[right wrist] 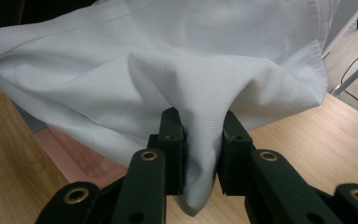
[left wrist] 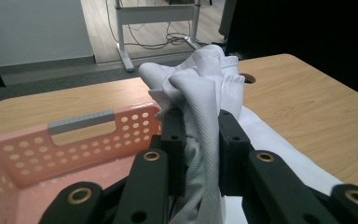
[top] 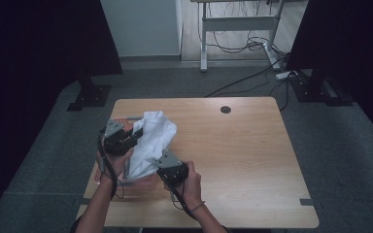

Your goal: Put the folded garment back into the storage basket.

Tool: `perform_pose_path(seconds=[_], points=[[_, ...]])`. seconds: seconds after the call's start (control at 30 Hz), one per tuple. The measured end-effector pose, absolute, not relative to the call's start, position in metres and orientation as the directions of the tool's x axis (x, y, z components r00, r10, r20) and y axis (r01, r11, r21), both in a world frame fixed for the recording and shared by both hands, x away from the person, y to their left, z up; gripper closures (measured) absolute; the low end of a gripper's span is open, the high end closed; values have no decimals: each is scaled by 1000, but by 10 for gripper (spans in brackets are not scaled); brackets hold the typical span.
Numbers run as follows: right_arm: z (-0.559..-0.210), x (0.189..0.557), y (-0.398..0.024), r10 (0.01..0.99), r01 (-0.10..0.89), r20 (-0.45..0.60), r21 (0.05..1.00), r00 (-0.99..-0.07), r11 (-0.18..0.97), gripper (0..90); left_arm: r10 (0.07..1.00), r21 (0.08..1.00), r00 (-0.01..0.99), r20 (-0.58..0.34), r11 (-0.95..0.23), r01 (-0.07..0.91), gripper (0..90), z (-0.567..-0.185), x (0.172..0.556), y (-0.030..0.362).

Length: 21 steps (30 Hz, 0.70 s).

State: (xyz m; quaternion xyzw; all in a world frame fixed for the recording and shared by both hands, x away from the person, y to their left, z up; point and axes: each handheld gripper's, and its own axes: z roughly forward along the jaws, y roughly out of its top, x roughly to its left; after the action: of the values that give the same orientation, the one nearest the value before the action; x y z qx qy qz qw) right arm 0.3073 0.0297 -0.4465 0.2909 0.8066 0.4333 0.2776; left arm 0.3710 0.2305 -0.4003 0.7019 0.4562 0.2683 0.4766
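Both grippers pinch the white cloth (top: 151,141). Nearest the person, the right gripper (top: 167,167) has its jaws pressed on a fold at the cloth's near edge, lifting it above the wooden table (top: 243,155). Just beyond, the left gripper (top: 135,136) clamps a bunched ridge of the same cloth, held over the pink basket (left wrist: 37,154) at the table's left side. Farther off, a round hole (top: 226,109) marks the tabletop.
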Motion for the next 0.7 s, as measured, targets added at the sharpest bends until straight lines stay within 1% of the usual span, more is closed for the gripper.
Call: perform_pose_path(seconds=[0.7], points=[[-448,313,49,702,224,-197,860,-684,460,744,905,913,420,-68,-113,392,753,-403,373,250]])
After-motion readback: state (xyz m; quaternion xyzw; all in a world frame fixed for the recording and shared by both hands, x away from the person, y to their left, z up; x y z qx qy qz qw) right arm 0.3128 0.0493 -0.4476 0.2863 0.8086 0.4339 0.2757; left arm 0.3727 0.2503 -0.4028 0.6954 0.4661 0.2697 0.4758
